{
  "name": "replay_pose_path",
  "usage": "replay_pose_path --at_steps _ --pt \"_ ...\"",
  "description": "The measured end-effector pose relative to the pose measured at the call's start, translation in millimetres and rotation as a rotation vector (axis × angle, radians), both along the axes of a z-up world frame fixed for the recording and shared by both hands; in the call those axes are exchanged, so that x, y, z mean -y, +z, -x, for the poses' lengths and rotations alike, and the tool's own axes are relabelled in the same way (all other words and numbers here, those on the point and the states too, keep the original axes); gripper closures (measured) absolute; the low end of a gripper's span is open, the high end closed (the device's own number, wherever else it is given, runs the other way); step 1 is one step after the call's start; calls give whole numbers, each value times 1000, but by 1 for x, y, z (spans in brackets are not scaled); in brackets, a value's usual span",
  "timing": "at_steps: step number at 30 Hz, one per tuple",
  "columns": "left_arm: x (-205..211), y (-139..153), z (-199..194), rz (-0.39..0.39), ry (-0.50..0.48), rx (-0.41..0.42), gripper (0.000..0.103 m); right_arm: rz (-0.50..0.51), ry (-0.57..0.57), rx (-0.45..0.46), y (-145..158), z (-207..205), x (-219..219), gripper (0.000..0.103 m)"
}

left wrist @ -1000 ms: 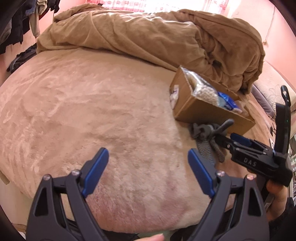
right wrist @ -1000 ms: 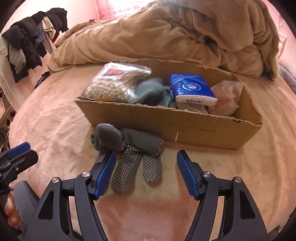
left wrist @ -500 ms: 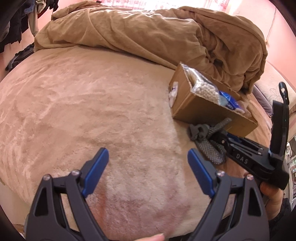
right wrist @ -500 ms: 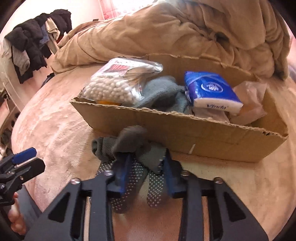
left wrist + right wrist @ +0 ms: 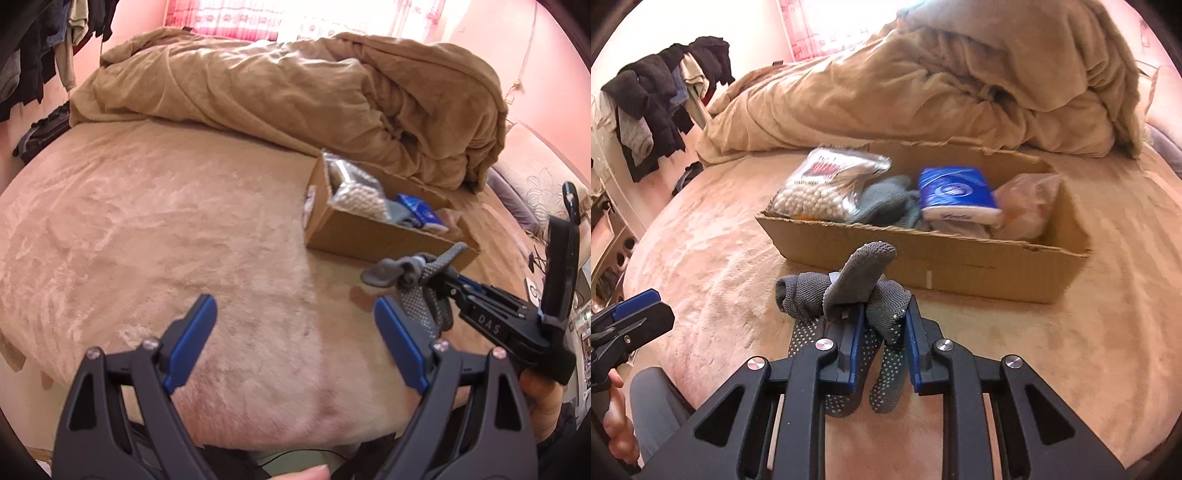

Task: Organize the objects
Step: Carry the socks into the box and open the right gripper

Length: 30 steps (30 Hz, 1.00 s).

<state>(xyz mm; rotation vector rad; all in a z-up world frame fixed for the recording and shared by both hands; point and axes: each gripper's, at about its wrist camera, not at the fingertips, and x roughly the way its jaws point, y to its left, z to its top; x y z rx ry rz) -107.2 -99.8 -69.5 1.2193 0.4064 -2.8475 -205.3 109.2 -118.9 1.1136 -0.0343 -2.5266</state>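
My right gripper [image 5: 881, 332] is shut on a bundle of grey dotted socks [image 5: 857, 288] and holds it lifted above the bed, just in front of the cardboard box [image 5: 960, 266]. The box holds a bag of white beads [image 5: 827, 188], a grey cloth [image 5: 886, 203], a blue tissue pack [image 5: 955, 192] and a brownish bag [image 5: 1027, 203]. In the left wrist view the socks [image 5: 417, 288] hang from the right gripper [image 5: 443, 284] near the box [image 5: 369, 236]. My left gripper [image 5: 295, 332] is open and empty over the bed.
A rumpled tan duvet [image 5: 295, 99] lies piled behind the box. The plush pink-beige bedspread [image 5: 147, 229] covers the bed. Dark clothes [image 5: 657, 96] hang on a rack at the left. A pillow [image 5: 517, 195] lies at the far right.
My right gripper closed on the grey socks and lifted them off the bed. The left gripper stayed open and drew back slightly.
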Motion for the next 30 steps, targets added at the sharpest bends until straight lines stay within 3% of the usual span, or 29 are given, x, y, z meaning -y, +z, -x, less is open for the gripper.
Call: replay_pose_path --at_steps 15,30 --pt "-41 39 -15 28 -34 -37 14 26 -112 -60 43 -34 -72 81" --pt "-65 75 30 58 -56 -55 14 41 -171 -128 90 -10 -108 81"
